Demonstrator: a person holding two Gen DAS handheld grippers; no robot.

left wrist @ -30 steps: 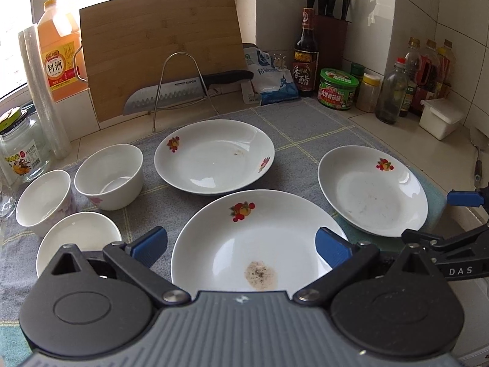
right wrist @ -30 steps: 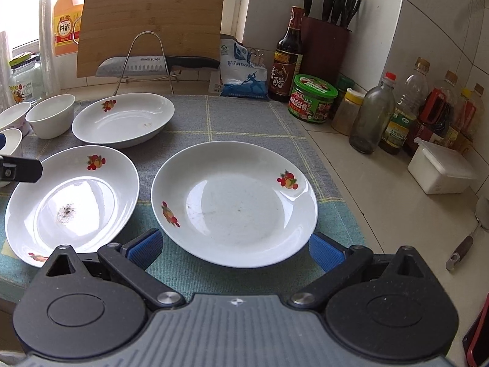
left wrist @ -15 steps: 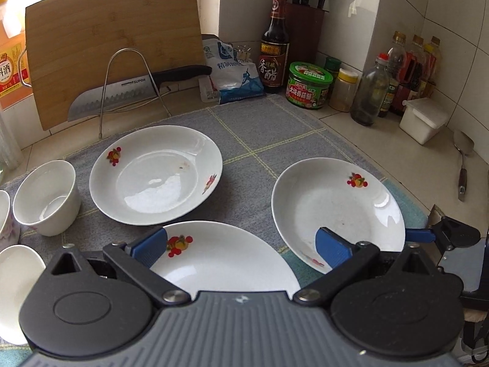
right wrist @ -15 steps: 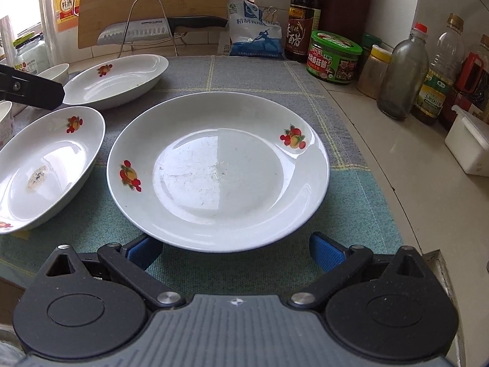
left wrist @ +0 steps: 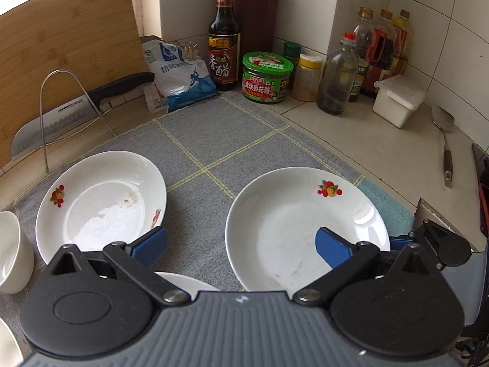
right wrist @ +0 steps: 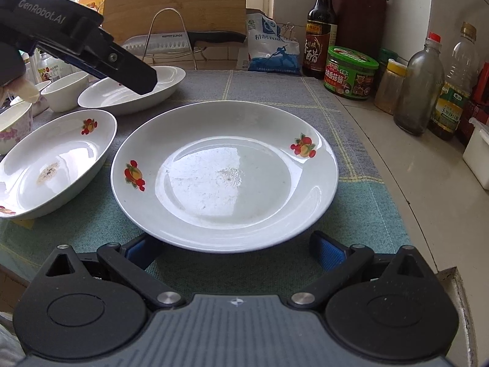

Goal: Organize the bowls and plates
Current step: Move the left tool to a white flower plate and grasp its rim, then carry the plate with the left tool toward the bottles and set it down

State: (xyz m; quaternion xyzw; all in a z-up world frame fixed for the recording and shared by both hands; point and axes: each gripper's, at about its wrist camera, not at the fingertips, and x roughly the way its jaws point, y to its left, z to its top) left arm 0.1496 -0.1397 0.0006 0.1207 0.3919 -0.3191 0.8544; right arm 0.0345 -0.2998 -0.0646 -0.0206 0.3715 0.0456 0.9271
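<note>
Three white plates with fruit prints lie on a grey-green mat (left wrist: 214,140). My right gripper (right wrist: 233,252) is open and low at the near rim of the right plate (right wrist: 226,174), its left pad partly under that rim. My left gripper (left wrist: 241,247) is open above the mat; its right pad hangs over that same right plate (left wrist: 305,229), its left pad near the far plate (left wrist: 101,202). The near-left plate (right wrist: 52,165) holds a crumb stain. White bowls (right wrist: 65,94) stand at the far left. One finger (right wrist: 134,76) of the left gripper hovers over the far plate (right wrist: 131,98).
A wooden cutting board (left wrist: 61,46) and a knife (left wrist: 76,107) on a wire rack stand at the back. A salt bag (left wrist: 180,76), vinegar bottle (left wrist: 223,39), green jar (left wrist: 266,76), several bottles, a white box (left wrist: 397,98) and a spatula (left wrist: 444,140) line the right counter.
My left gripper swung right, from over the near plate toward the right plate. My right gripper moved forward and down to the right plate's near rim. Both stayed open.
</note>
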